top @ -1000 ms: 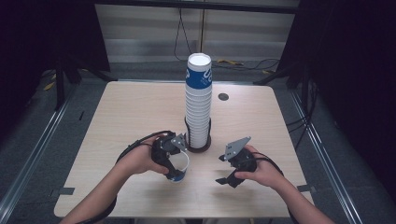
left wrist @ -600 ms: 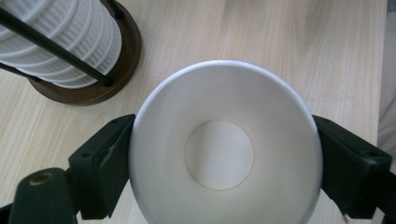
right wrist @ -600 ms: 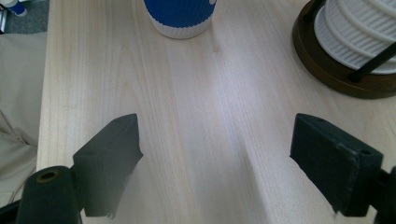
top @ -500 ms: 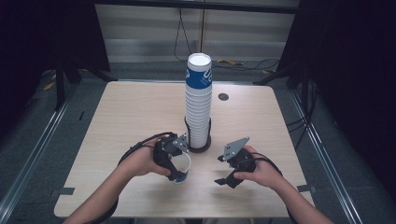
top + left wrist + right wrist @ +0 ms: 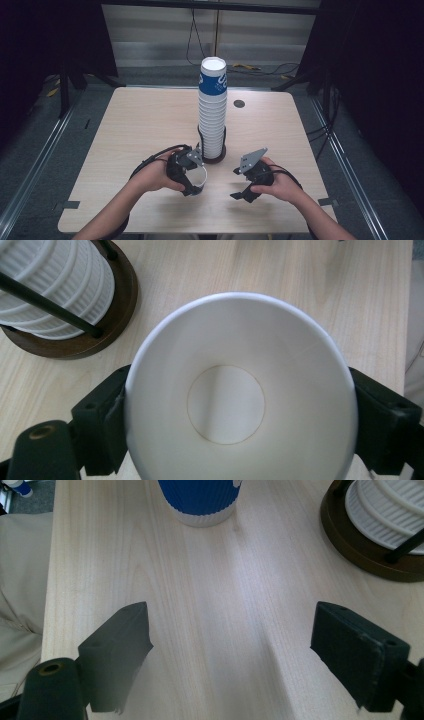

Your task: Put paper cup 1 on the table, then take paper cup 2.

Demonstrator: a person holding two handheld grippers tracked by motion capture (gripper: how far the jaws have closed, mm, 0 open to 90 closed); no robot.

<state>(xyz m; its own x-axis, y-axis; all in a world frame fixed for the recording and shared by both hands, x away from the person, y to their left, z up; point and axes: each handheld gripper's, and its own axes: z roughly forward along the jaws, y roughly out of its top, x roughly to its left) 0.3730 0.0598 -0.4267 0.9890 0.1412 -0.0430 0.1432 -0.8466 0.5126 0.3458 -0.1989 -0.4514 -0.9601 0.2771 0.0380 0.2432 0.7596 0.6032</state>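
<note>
left hand-held gripper: near front of the table, left of centre, in the person's left hand. Jaws stand on either side of a single paper cup; they have just been opening a little. In the left gripper view the black pads lie right at the cup wall on both sides, the wall not dented; whether they press it I cannot tell.

cup: white inside, blue ribbed outside, upright on the table, mouth up, between the left jaws. Just in front of the stack's base, a bit to its left. In the right gripper view its blue lower part stands on the wood at top centre.

cup stack: tall column of nested cups, white ribbed, top one blue. Upright at table centre, on a round dark brown base with thin black rods up the sides. Close to the single cup, apart from it.

small dark disc: on the table, right of the stack, further back.

right hand-held gripper: right of centre near the front edge, in the person's right hand. Jaws spread wide, bare wood between them, touching nothing. Well apart from the cup.
</note>
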